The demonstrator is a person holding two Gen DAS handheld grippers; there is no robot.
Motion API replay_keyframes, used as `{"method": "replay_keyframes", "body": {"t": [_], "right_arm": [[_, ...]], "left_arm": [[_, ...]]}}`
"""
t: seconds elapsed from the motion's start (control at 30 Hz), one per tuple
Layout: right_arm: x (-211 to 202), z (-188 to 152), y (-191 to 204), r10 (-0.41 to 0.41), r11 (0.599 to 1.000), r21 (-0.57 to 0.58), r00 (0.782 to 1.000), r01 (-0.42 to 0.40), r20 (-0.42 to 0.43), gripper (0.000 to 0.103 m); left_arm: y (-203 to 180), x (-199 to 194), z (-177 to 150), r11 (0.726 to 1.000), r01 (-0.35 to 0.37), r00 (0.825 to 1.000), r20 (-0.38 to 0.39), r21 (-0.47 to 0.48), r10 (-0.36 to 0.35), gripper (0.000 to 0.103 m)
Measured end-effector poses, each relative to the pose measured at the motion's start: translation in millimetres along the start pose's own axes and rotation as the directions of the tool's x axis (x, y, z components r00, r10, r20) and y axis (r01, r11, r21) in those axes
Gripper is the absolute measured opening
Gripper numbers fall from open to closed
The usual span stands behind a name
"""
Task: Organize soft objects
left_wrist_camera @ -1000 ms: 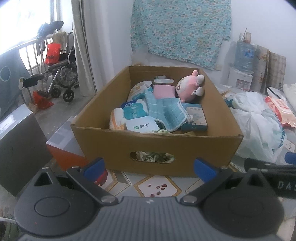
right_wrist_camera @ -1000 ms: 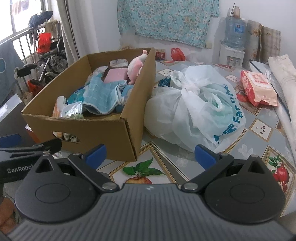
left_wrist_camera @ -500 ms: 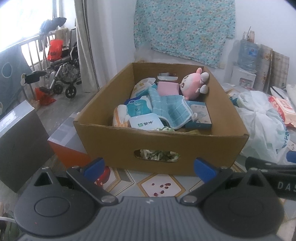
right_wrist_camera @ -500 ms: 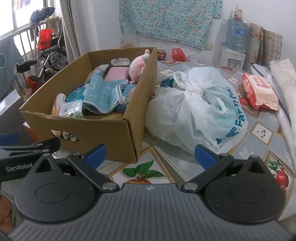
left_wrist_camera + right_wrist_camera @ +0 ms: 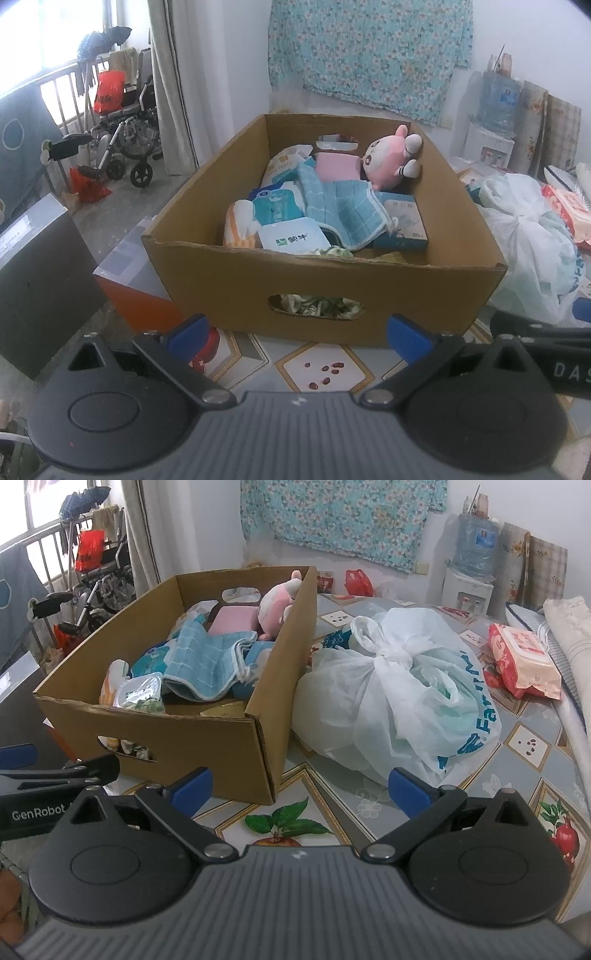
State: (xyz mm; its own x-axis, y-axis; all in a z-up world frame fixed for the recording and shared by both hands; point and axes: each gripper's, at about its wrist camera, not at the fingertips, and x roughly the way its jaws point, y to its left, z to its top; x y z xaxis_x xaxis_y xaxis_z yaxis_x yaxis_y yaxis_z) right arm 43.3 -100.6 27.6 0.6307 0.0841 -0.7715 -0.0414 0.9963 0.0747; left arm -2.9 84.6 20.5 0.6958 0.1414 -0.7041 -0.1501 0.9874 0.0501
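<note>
left gripper (image 5: pixel 297 328): jaws spread wide, nothing between the 2 blue fingertips (image 5: pixel 188 330), holding nothing. directly ahead of it, just past the tips, stands the cardboard box (image 5: pixel 236 280) with its near wall and oval handle cut-out facing the tool; the tips do not touch it.

right gripper (image 5: pixel 299 786): jaws likewise wide apart and empty. it hangs above the patterned tablecloth (image 5: pixel 524 749), with the near right corner of the box ahead and to its left. the left tool's black arm shows at the left edge of the right wrist view.

box contents, from the left wrist view: a pink plush toy (image 5: pixel 388 162) lies at the far right, against the right wall. a pink pad (image 5: pixel 338 166) sits just left of it. a blue checked cloth (image 5: pixel 347 210) is draped across the middle, partly over a light blue carton (image 5: pixel 404 227) on the right. soft packets (image 5: pixel 275 210) in white and teal fill the left half, and a white pack with green print (image 5: pixel 293 240) rests nearest the front wall.

outside the box, ahead and right of the right gripper, a knotted white plastic bag (image 5: pixel 402 694) rests against the box's right wall. farther right lies a red and white packet (image 5: pixel 522 659), apart from the bag. whether the bag's contents are soft cannot be told.
</note>
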Motion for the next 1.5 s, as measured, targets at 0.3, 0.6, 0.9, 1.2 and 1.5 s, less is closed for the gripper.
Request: {"method": "replay_keyframes", "body": {"t": [0.3, 0.6, 0.9, 1.2, 1.5], "right_arm": [[7.2, 2.5, -0.7, 0.006, 1.0, 0.001, 1.0, -0.006, -0.018, 0.102], [15.7, 3.0, -1.1, -0.002, 1.0, -0.001, 0.999, 0.002, -0.038, 0.102], [20.2, 2.4, -0.8, -0.006, 1.0, -0.004, 0.999, 0.006, -0.051, 0.102], [21.6, 2.0, -1.7, -0.006, 1.0, -0.003, 0.998, 0.005, -0.059, 0.102], [23.4, 1.5, -1.0, -0.007, 1.0, -0.007, 0.998, 0.007, -0.063, 0.102]], "left_arm": [[-0.3, 6.8, 1.4, 1.0, 0.009, 1.0, -0.03, -0.011, -0.009, 0.103], [-2.9, 14.5, 1.9, 1.0, 0.008, 0.998, -0.055, -0.005, -0.008, 0.103], [-3.9, 17.9, 1.7, 1.0, 0.01, 0.997, -0.071, -0.007, -0.01, 0.103], [-4.3, 18.3, 1.6, 1.0, 0.01, 0.997, -0.077, -0.008, -0.011, 0.103], [-3.5, 20.9, 0.8, 1.0, 0.01, 0.996, -0.084, -0.007, -0.011, 0.102]]}}
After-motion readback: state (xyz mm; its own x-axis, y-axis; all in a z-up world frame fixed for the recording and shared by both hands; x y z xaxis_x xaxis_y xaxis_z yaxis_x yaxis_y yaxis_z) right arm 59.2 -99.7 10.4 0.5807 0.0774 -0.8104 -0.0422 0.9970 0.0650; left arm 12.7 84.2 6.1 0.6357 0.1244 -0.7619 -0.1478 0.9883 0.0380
